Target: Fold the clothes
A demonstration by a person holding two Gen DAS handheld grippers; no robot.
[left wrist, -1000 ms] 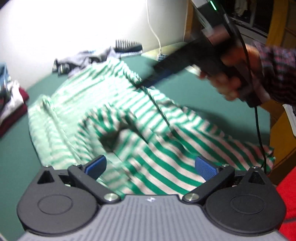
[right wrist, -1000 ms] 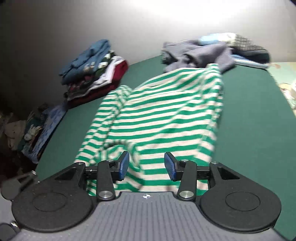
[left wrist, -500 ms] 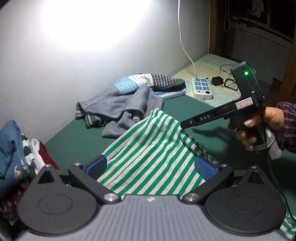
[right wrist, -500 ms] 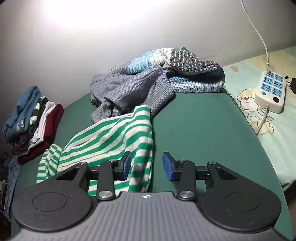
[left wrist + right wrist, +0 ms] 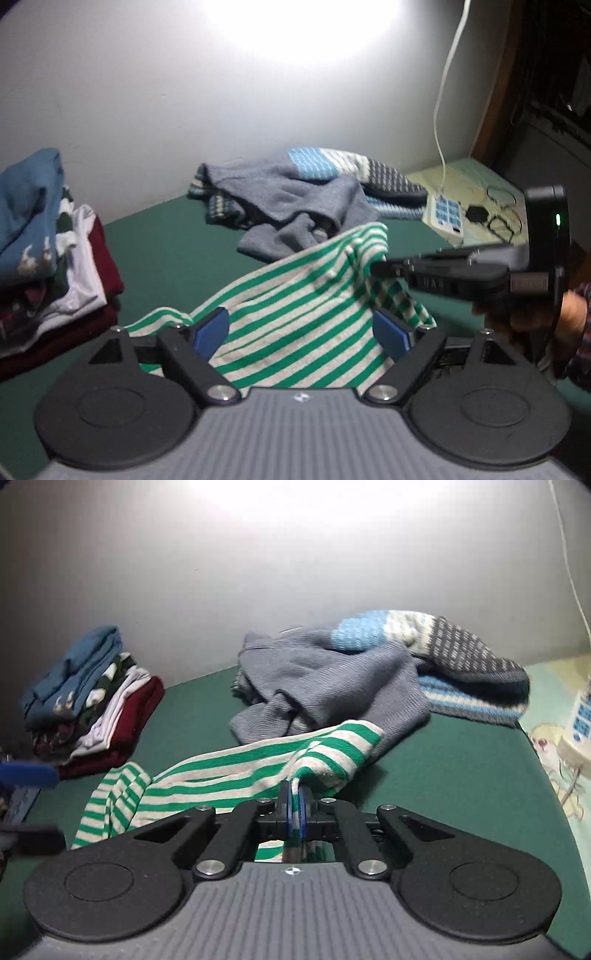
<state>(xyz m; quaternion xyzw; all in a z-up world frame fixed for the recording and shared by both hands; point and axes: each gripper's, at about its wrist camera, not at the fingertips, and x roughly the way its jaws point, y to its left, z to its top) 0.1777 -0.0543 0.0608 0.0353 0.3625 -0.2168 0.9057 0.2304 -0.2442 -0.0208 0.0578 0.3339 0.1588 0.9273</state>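
The dark green cloth surface [image 5: 461, 775] carries a green-and-white striped knit garment [image 5: 295, 314], its far corner lifted, just in front of a rumpled grey-blue sweater [image 5: 332, 679]. A stack of folded clothes [image 5: 92, 701] sits far left. The right gripper [image 5: 295, 812] is clamped on the striped hem. The left gripper [image 5: 301, 330] has just narrowed slightly, pads apparently clear of the cloth between them.

A green-and-white striped shirt [image 5: 236, 771] is seen at lower centre on a dark green table cover [image 5: 461, 775]. A plain grey-blue sweater [image 5: 332, 686] and a blue, cream and grey banded knit [image 5: 461, 646] are shown behind. Blue, white and maroon are stacked in the folded pile [image 5: 92, 701] at left. Blue pads [image 5: 210, 328] are set on black fingers.
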